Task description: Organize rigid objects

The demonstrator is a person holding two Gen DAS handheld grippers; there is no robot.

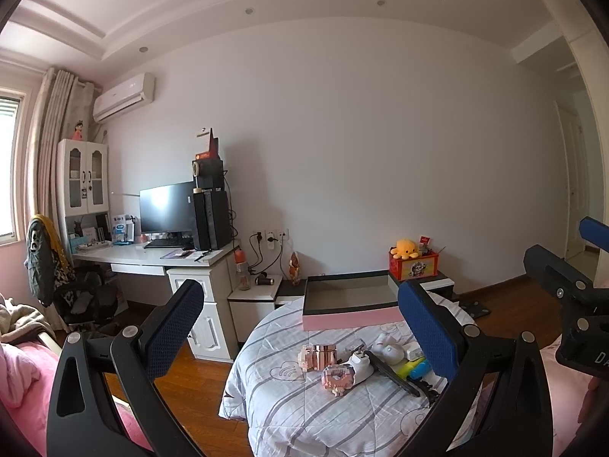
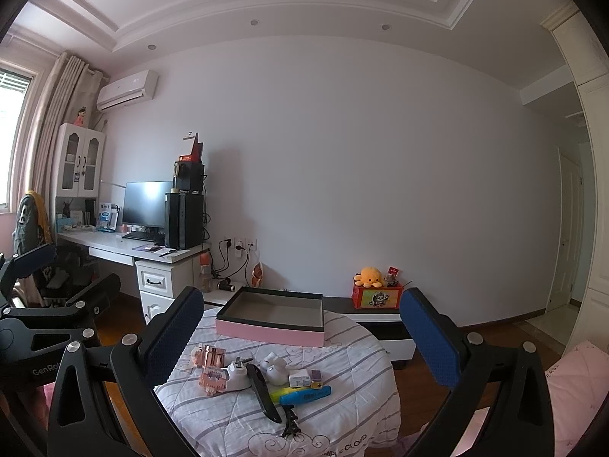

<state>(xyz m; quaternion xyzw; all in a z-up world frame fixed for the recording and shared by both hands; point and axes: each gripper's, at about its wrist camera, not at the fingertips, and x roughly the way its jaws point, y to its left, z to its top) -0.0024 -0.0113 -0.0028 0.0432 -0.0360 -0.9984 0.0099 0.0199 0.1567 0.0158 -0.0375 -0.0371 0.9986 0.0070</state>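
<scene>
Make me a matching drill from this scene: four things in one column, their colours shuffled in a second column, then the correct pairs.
Things
1. shallow open box
2. plush octopus
3. marker pen
4. small jar

Colours
A. blue
B. rose gold
C. pink sides with a dark rim
D. yellow-orange

Pairs: 1-C, 2-D, 3-A, 4-B

open right hand-held gripper (image 2: 300,337), pink box (image 2: 271,329), clutter
</scene>
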